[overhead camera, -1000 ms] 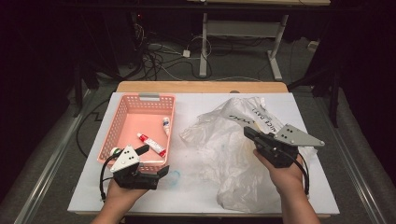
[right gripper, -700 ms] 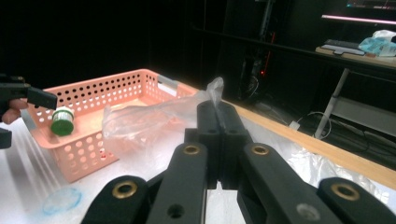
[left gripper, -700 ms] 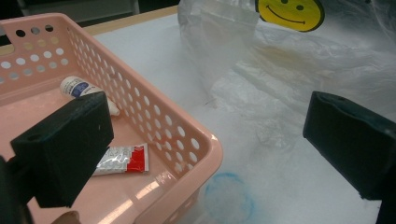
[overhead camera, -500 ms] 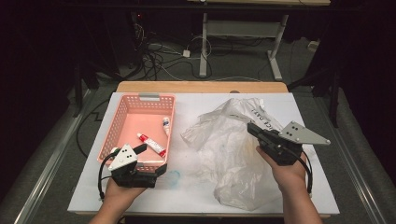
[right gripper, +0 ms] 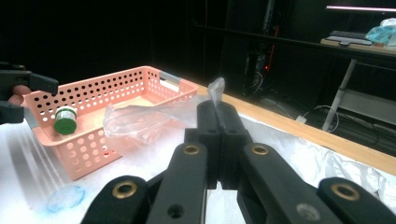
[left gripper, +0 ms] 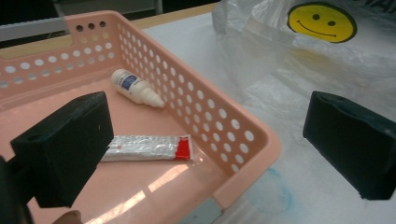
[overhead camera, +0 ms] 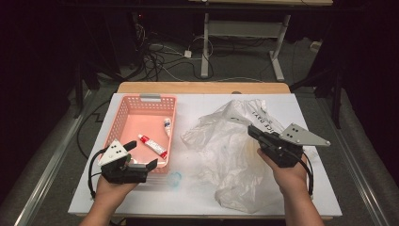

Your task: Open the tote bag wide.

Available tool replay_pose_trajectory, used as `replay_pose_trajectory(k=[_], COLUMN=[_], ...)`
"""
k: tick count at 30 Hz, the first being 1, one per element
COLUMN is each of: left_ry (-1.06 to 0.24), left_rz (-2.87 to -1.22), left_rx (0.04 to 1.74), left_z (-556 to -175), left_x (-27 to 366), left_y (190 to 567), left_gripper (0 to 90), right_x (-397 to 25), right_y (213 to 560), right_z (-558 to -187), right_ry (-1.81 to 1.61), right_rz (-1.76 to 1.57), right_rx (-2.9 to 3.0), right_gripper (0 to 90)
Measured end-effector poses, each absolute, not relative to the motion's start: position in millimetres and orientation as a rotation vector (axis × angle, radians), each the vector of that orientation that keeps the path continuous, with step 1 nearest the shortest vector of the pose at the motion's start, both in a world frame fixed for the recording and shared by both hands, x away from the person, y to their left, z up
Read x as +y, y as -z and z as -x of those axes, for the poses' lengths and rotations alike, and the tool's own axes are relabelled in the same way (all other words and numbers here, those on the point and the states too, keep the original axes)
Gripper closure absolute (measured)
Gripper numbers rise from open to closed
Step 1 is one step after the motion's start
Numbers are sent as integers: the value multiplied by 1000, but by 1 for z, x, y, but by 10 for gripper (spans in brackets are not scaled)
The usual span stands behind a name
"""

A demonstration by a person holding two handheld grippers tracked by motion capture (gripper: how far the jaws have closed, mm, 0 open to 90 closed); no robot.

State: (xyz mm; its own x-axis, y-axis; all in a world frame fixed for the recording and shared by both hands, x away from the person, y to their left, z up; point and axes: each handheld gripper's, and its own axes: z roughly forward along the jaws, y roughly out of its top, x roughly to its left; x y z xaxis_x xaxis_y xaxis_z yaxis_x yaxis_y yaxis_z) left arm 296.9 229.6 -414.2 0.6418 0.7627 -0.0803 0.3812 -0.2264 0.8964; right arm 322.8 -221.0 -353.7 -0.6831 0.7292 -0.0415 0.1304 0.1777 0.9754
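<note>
From the high view, I had the right gripper (overhead camera: 253, 133) at four o'clock on the table (overhead camera: 197, 106), clenched on a fold of the plastic bag (overhead camera: 226, 155), lifting it, I judged, to open the bag. The left gripper (overhead camera: 141, 160) hovered at eight o'clock, over the near corner of the pink basket (overhead camera: 123, 110), with a tube (overhead camera: 152, 145) and a small bottle (overhead camera: 167, 126) lying in the basket.

In the left gripper view, my jaws stood wide apart and released, holding nothing; the tube (left gripper: 147, 148) lay toward nine o'clock, the bottle (left gripper: 135, 88) at eleven, both flat on the basket floor (left gripper: 135, 186).

In the right gripper view, the jaws were pressed together on a pinch of bag film (right gripper: 215, 91) at twelve o'clock, with the basket (right gripper: 116, 88) off at ten o'clock.
</note>
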Motion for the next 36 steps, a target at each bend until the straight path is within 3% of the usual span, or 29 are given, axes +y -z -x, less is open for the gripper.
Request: replay_pose_trajectory(k=[21, 36], left_ry=[-532, -540], left_rz=[-1794, -1782], left_rx=[1074, 1097], left_z=[-309, -311], left_x=[281, 284], left_y=[416, 420], left_gripper=[14, 10], right_x=[-224, -220], right_y=[356, 362], right_z=[-323, -324], right_ry=[-1540, -1539], right_rz=[-825, -821], right_rx=[1951, 1960], right_gripper=[900, 900])
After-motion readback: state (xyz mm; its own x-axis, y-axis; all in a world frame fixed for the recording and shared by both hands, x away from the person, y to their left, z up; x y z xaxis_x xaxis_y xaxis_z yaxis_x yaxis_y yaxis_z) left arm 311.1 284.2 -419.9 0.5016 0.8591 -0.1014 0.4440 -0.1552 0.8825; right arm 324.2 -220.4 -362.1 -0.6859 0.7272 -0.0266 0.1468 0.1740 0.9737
